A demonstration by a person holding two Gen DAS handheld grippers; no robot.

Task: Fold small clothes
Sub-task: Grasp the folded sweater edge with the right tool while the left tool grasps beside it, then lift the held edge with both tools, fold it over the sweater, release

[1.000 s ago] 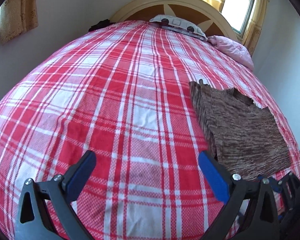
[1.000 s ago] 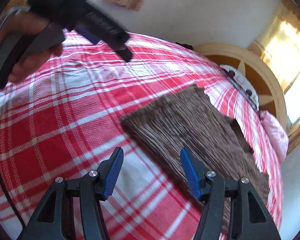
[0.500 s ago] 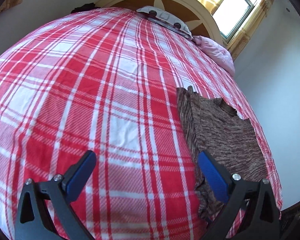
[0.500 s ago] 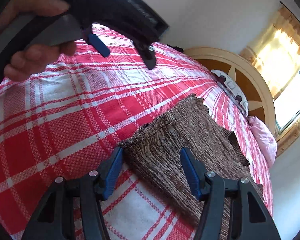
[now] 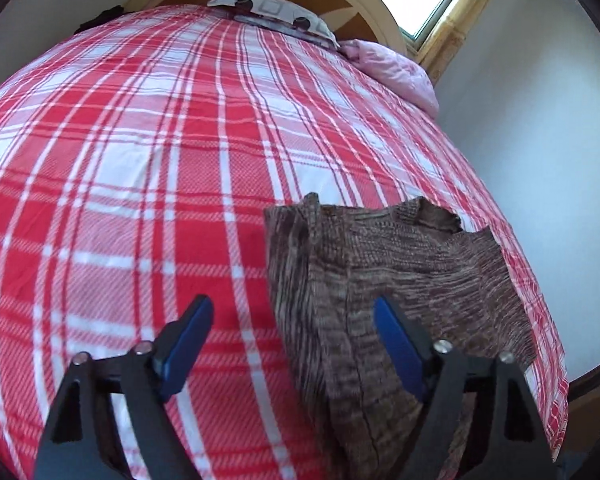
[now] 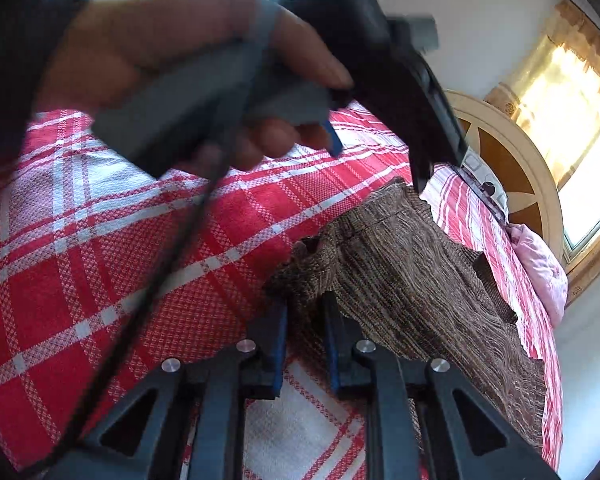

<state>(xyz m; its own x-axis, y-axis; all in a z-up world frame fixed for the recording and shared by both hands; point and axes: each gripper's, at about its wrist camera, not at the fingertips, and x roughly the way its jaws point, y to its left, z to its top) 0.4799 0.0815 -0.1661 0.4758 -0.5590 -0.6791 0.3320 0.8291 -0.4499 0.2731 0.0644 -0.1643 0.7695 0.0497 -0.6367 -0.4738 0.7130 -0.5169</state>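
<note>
A brown knitted garment [image 5: 384, 276] lies folded on the red plaid bed, near its right side; it also shows in the right wrist view [image 6: 412, 276]. My left gripper [image 5: 292, 344] is open, its blue pads straddling the garment's left folded edge just above it. My right gripper [image 6: 304, 328] is shut on the garment's near corner, which bunches up between the pads. The hand-held left gripper [image 6: 380, 80] hovers over the garment's far left edge in the right wrist view.
The red plaid bedspread [image 5: 140, 160] covers the whole bed. A patterned pillow [image 5: 272, 4] and a pink pillow [image 5: 396, 72] lie at the wooden headboard [image 6: 508, 152]. A white wall [image 5: 540, 160] runs close along the bed's right side.
My right gripper moved onto the garment's near corner and closed on it. My left gripper moved right and down, over the garment's left edge, still open.
</note>
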